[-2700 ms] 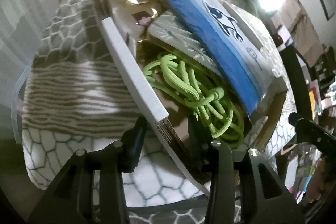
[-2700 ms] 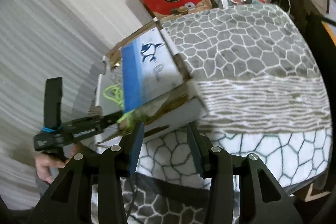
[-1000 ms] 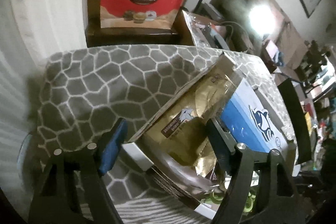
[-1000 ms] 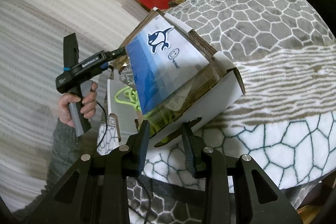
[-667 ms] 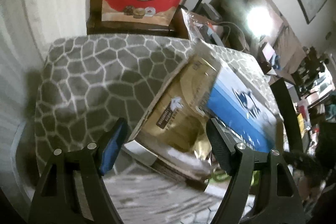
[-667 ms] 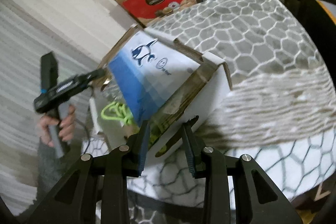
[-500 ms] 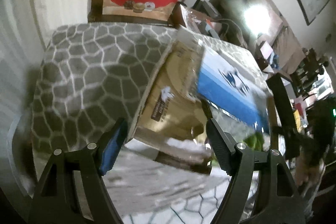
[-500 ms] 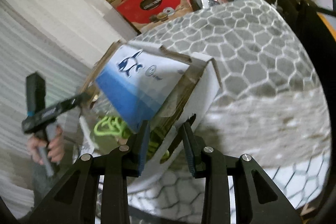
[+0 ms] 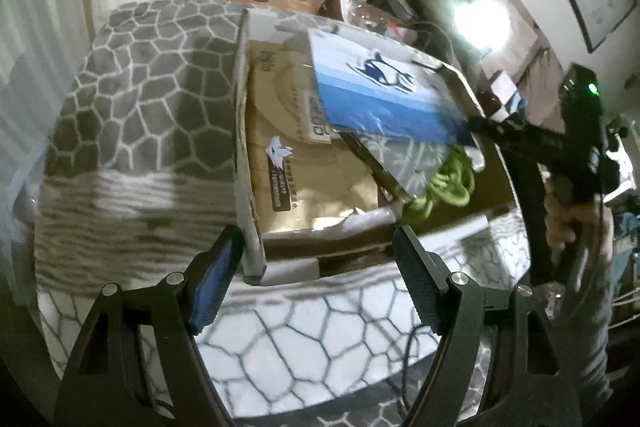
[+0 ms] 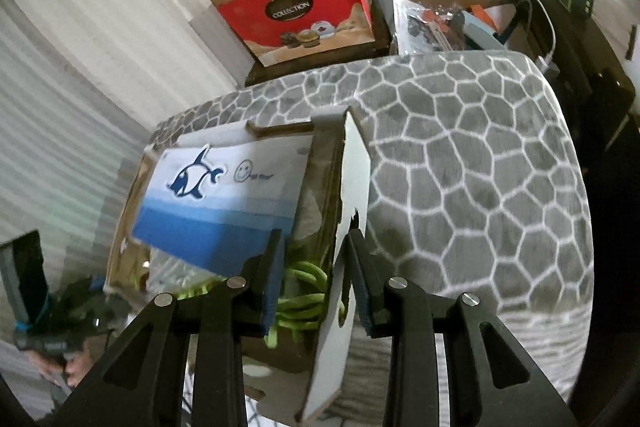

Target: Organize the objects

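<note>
The right tool (image 10: 316, 275) pinches the white cardboard box's (image 9: 250, 147) side wall near its corner; the wide-open left tool (image 9: 318, 267), holding nothing, faces the box's near edge on the grey patterned blanket (image 9: 152, 99).

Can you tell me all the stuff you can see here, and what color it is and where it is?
cardboard box: one, white outside and brown inside, on the blanket
blue packet: one, blue and white with a fish picture, leaning on top inside the box
gold bag: one, gold, lying in the box
green cord: one bundle, bright green, in the box under the blue packet
blanket: one, grey and white cracked pattern, under the box
red gift box: one, red, behind the blanket
left tool: one, black, open, near the box's corner
right tool: one, black, its pads either side of the box's wall
</note>
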Demonstrator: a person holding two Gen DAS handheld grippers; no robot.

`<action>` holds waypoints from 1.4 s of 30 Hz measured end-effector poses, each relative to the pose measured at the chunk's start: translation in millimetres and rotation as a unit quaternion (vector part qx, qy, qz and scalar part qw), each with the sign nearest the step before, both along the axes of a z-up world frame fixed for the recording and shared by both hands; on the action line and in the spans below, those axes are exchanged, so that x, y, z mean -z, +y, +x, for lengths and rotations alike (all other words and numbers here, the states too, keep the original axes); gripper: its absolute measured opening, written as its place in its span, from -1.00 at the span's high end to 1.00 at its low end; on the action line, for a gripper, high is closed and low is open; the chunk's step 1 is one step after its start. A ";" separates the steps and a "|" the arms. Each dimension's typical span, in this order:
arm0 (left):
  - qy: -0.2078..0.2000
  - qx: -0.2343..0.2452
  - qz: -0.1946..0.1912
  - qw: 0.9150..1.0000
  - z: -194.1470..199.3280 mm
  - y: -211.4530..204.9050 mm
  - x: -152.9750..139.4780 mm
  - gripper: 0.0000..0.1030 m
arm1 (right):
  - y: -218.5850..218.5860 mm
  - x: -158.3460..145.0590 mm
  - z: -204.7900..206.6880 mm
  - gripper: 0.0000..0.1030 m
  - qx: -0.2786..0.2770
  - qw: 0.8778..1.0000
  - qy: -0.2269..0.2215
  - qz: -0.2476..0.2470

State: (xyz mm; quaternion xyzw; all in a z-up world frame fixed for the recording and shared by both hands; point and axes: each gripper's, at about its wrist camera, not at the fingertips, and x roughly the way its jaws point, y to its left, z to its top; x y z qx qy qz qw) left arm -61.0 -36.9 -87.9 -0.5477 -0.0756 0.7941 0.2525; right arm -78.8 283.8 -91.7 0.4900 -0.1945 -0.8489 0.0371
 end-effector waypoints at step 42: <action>0.109 -0.055 -0.059 0.991 19.5 -15.0 -40.2 -0.85 | -25.6 -43.0 67.4 -0.11 0.049 0.989 0.060 0.123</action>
